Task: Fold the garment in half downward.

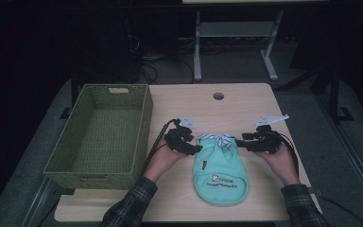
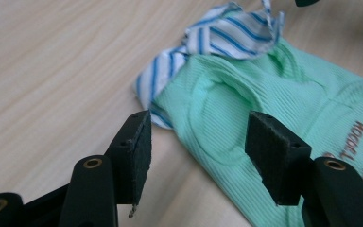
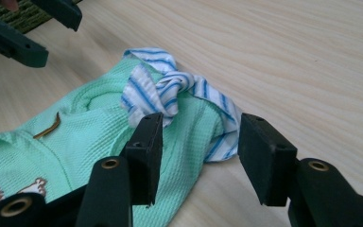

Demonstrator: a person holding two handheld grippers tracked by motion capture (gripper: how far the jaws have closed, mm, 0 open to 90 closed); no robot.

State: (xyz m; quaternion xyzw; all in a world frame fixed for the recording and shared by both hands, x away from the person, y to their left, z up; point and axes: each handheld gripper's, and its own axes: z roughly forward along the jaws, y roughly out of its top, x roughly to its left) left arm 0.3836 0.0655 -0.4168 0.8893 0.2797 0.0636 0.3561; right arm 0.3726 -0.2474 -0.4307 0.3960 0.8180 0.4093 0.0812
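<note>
Small mint-green garment [image 1: 220, 170] lies flat on the wooden table [image 1: 246, 101], between the two hand-held grippers. Its long axis runs away from the person toward the far edge; the blue-and-white striped collar [image 1: 219, 138] sits at the far end, the printed hem at the near end.

Left gripper [image 1: 194, 148]: jaws parted to a middling gap, nothing clamped. In the left gripper view the pads [image 2: 139, 151] straddle the garment's shoulder edge [image 2: 208, 118] from just above, cloth lying between but not pressed.

Right gripper [image 1: 240, 144]: jaws likewise partly spread, holding nothing. In the right gripper view the striped collar [image 3: 170, 92] bunches just ahead of the pads [image 3: 264, 151], one striped tail running between them without being pinched.

Key relation: each gripper faces inward at one top corner of the garment, left at the left shoulder, right at the right shoulder. Both are about equally near, touching distance from the cloth. A pinch on both corners looks like the likely next move.

Surroundings: woven green basket [image 1: 102, 132] stands to the outside of the left gripper, just beside the left hand [image 1: 163, 161], open side up. Nothing lies between garment and basket except the left gripper itself. Beyond both grippers the table top is bare wood with a round cable hole [image 1: 218, 96]. The right hand [image 1: 283, 163] rests near the table's right edge.
</note>
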